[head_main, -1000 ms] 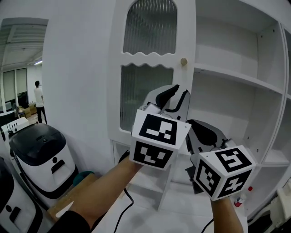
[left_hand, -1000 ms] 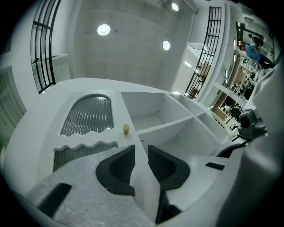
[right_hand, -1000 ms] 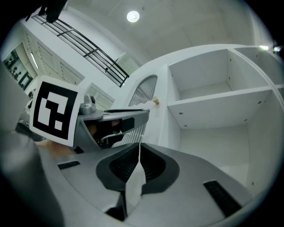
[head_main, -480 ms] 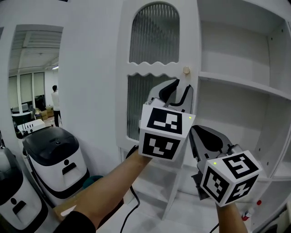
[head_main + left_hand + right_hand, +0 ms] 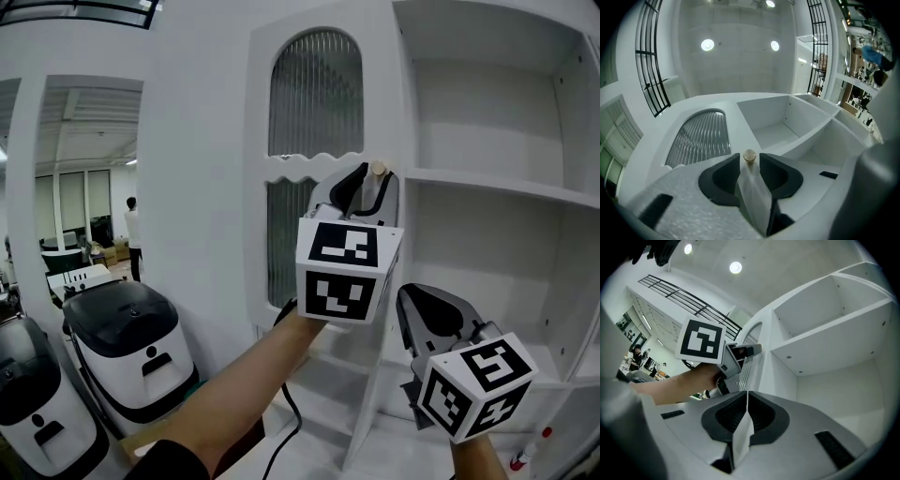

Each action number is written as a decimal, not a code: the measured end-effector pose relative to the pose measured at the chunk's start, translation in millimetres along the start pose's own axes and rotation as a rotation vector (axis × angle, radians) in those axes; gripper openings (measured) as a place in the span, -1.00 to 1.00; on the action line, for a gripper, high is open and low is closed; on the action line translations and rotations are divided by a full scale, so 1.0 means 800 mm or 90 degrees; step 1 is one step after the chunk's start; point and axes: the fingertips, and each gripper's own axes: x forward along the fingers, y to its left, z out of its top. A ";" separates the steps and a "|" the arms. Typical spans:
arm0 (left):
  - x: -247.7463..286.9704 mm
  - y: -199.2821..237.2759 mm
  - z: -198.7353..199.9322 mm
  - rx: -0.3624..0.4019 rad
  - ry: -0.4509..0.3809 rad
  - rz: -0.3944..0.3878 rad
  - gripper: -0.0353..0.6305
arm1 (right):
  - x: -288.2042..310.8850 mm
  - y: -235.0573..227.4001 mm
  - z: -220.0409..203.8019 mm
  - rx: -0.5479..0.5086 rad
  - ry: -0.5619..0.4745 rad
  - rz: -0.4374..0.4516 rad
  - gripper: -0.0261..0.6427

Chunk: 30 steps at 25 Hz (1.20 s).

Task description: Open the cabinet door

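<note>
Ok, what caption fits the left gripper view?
Left gripper, jaws just opened wider, frames the round knob of the cabinet door between its tips.

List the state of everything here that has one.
Door, looks shut.
Knob, between the left tool's tips, ungripped.
Left tool, open; jaws have just been opening around the knob.
Right tool, shut, empty.

Head camera faces the cabinet (image 5: 487,103); 2 hand-held cameras (closer, tilted upward) share it.
</note>
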 end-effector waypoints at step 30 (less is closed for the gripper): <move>-0.019 0.008 0.016 -0.019 -0.016 0.039 -0.65 | -0.006 0.036 -0.147 0.116 0.136 0.112 -0.62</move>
